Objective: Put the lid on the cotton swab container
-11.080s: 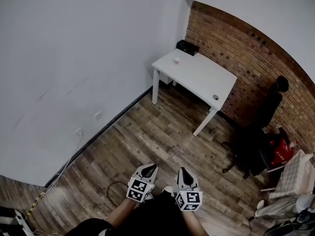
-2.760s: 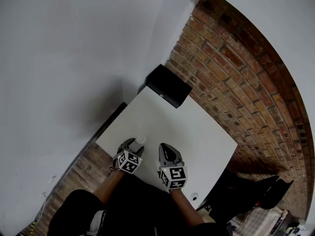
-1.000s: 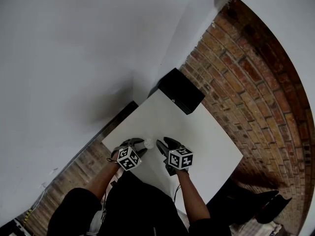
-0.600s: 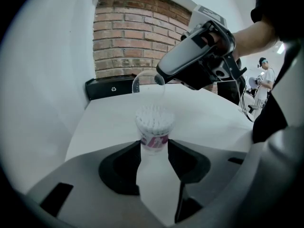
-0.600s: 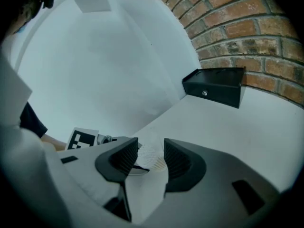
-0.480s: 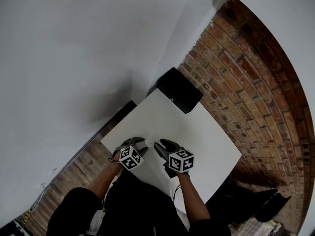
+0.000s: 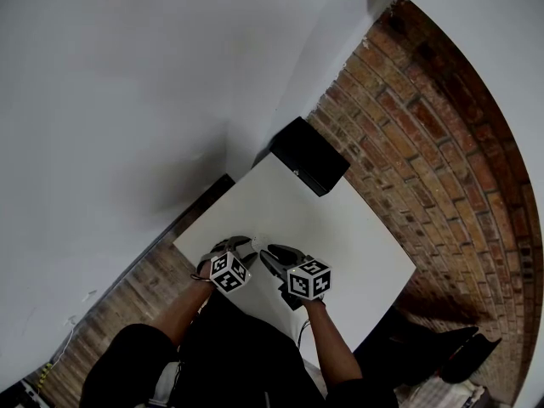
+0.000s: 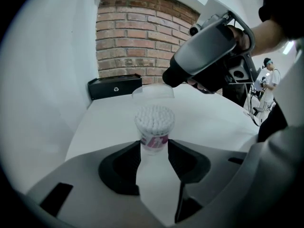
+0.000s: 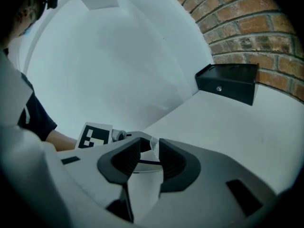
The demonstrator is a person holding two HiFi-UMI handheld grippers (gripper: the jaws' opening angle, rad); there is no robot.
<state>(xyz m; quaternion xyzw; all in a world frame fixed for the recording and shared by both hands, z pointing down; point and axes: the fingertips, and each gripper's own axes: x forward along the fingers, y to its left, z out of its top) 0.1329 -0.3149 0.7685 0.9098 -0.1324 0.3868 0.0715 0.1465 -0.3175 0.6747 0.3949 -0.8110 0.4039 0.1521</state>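
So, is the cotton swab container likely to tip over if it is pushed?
Probably: the cotton swab container looks taller than wide, so a push near its top could tip it. Holding only swabs, it is likely light. The left gripper, jaws at its sides, should steady it.

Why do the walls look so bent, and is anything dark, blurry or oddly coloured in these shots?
Head view: a wide lens bows the brick wall into a curve; the light is soft, without glare. Left gripper view: black corners, but the cotton swab container is sharp. Right gripper view: a bluish cast, and the clear lid close to the lens is blurred.
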